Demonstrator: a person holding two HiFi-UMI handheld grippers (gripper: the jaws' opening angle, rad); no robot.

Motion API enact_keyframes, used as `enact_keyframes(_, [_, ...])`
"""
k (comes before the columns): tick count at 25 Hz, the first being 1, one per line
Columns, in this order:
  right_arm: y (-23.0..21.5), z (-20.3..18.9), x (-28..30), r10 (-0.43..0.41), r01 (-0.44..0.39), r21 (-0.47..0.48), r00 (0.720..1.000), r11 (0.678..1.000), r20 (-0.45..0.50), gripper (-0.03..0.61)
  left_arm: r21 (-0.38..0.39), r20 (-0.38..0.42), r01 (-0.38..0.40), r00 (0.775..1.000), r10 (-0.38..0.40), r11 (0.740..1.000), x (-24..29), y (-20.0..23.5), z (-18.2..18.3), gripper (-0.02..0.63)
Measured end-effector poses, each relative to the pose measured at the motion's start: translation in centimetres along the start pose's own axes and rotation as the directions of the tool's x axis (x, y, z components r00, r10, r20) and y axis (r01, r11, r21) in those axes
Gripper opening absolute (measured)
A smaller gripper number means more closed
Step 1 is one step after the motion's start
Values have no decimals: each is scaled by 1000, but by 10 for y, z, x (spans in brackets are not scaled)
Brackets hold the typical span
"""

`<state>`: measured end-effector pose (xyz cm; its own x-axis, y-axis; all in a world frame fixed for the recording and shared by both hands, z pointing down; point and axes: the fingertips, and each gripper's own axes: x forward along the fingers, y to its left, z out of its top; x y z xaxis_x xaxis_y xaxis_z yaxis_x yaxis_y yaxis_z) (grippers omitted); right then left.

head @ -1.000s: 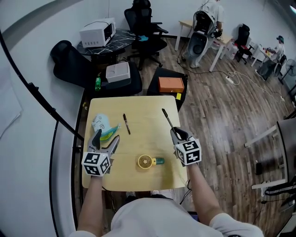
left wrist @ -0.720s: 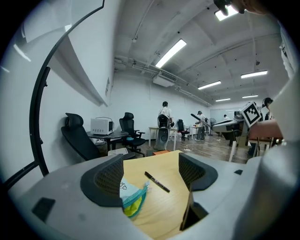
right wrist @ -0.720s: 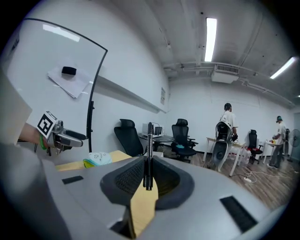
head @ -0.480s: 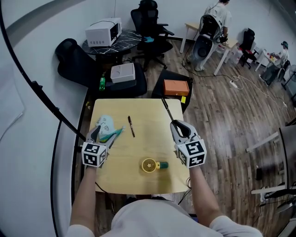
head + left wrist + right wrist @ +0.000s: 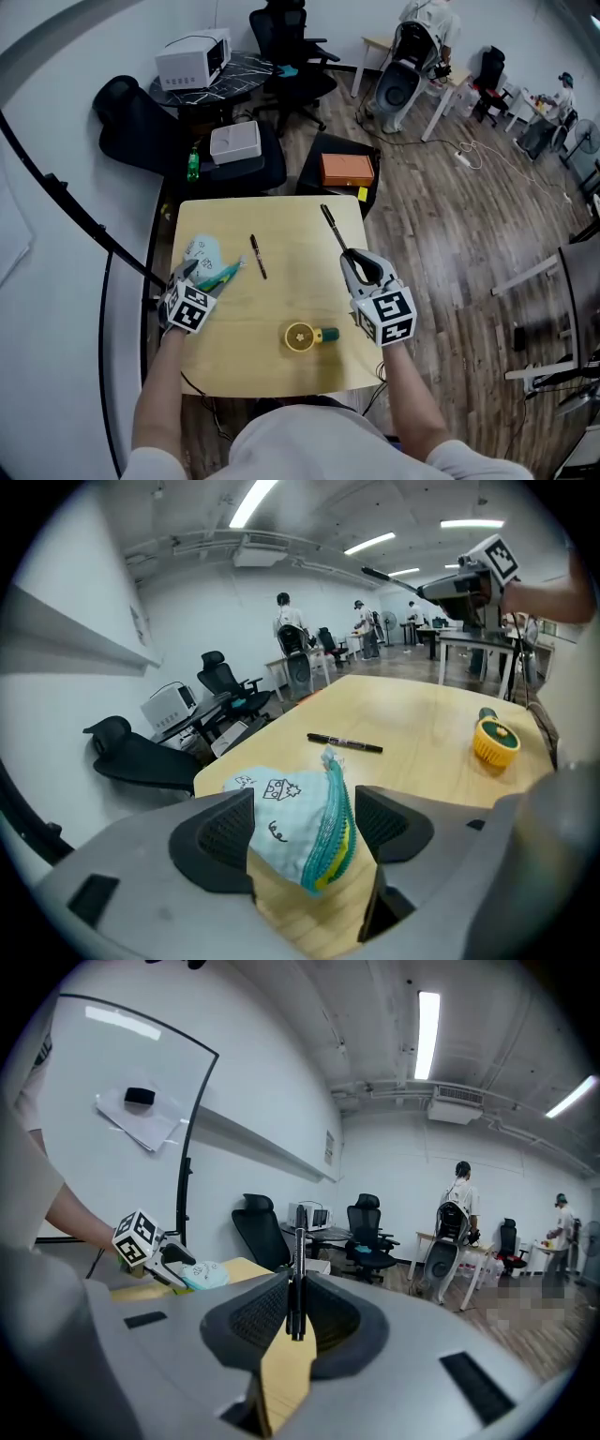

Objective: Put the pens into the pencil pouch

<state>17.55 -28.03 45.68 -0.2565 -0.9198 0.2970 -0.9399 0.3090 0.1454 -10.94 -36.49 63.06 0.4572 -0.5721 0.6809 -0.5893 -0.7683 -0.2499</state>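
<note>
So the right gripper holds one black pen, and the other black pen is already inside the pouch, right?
Not quite. The right gripper does hold one black pen, but the other black pen is not inside the pencil pouch: the head view shows it lying on the table, apart from the pouch.

Your worktop (image 5: 291, 281) is pale yellow wood. Low in the middle of the frame, a round yellow object with a green handle (image 5: 300, 336) lies on it. Past its far edge you see an orange box (image 5: 347, 170) on something black, a white box (image 5: 235, 142) on a dark seat, and a green bottle (image 5: 192, 167) just left of that. At the upper left, a white appliance (image 5: 194, 58) sits on a dark table, with black office chairs (image 5: 286, 37) beside it.
</note>
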Motion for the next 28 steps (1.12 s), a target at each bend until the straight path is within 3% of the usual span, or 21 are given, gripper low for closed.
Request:
enact_keyframes(2, [-1, -2, -2, -10, 10, 0, 1000, 1000, -8, 58, 49, -32, 0, 999, 1, 999, 6, 1, -6, 313])
enact_keyframes(4, [-3, -4, -4, -20, 20, 1, 1000, 1000, -13, 58, 82, -50, -3, 999, 7, 997, 10, 1, -10, 241])
enact_keyframes(7, [-4, -4, -7, -27, 27, -2, 999, 1000, -17, 58, 78, -51, -7, 999, 11, 997, 10, 2, -11, 148])
enact_keyframes(10, [1, -5, -6, -22, 22, -1, 1000, 1000, -18, 58, 31, -48, -5, 999, 6, 1000, 7, 5, -9, 59])
enact_keyframes(17, [25, -5, 2, 43, -43, -1, 999, 999, -16, 58, -160, 41, -67, 996, 74, 985, -24, 25, 16, 34])
enact_keyframes(20, [44, -5, 8, 90, -91, -6, 996, 996, -23, 58, -278, 78, -74, 992, 99, 958, -43, 29, 29, 32])
enact_keyframes(24, [73, -5, 15, 168, -169, -20, 985, 985, -40, 58, -474, 142, -26, 984, 106, 880, -60, 26, 38, 31])
enact_keyframes(28, [102, -9, 21, 251, -254, -41, 965, 966, -78, 58, -553, 181, 2, 976, 117, 833, -70, 18, 45, 31])
